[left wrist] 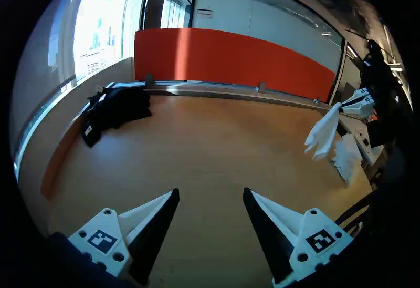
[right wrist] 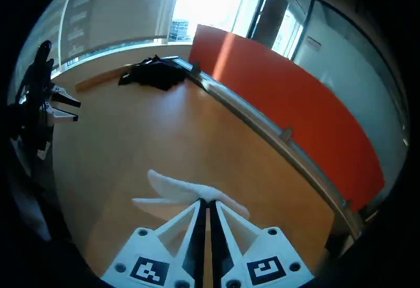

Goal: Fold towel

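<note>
Pinched tight on an edge of the white towel (right wrist: pixel 178 191), the right gripper (right wrist: pixel 208 206) holds it up above the wooden table (right wrist: pixel 157 130), probably so the cloth hangs free for folding. Left gripper (left wrist: pixel 210 198) hovers low over the tabletop, fingers spread and empty, seemingly ready to take another corner.

A wooden surface (left wrist: pixel 210 146) meets an orange panel (left wrist: pixel 231 59), with a metal rail (left wrist: pixel 210 89) along the panel's foot. Left of the panel, bright windows (left wrist: pixel 97 30) let in daylight; behind it stands a glass wall (left wrist: pixel 252 9).
</note>
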### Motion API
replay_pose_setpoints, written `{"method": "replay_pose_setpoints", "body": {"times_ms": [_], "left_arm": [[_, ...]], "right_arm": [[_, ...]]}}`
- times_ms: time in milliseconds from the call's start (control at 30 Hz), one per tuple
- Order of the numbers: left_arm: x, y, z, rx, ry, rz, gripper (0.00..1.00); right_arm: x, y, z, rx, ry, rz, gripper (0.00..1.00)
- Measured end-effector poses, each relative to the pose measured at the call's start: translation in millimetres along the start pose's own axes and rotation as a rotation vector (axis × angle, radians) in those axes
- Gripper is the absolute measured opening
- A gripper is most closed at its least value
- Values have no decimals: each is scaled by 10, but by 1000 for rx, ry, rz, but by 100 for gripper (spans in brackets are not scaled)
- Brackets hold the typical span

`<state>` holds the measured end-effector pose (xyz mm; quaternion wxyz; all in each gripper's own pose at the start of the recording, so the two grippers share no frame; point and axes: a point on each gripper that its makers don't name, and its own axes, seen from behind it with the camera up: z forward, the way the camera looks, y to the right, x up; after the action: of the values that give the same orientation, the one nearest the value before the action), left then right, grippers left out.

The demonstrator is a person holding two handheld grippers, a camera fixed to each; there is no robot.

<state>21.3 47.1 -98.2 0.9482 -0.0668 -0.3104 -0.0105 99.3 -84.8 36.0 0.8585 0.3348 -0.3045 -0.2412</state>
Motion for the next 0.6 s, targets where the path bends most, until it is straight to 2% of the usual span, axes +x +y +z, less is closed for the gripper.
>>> {"method": "replay_pose_setpoints", "body": {"times_ms": [367,600], "left_arm": [[14,81,75,13,-16,9,90],[33,155,138,17,-26,5,90]], "right_arm": [[-246,687,-274,-68,-5,40,5],[-490,1113,-470,-109,-34,48,5]]}}
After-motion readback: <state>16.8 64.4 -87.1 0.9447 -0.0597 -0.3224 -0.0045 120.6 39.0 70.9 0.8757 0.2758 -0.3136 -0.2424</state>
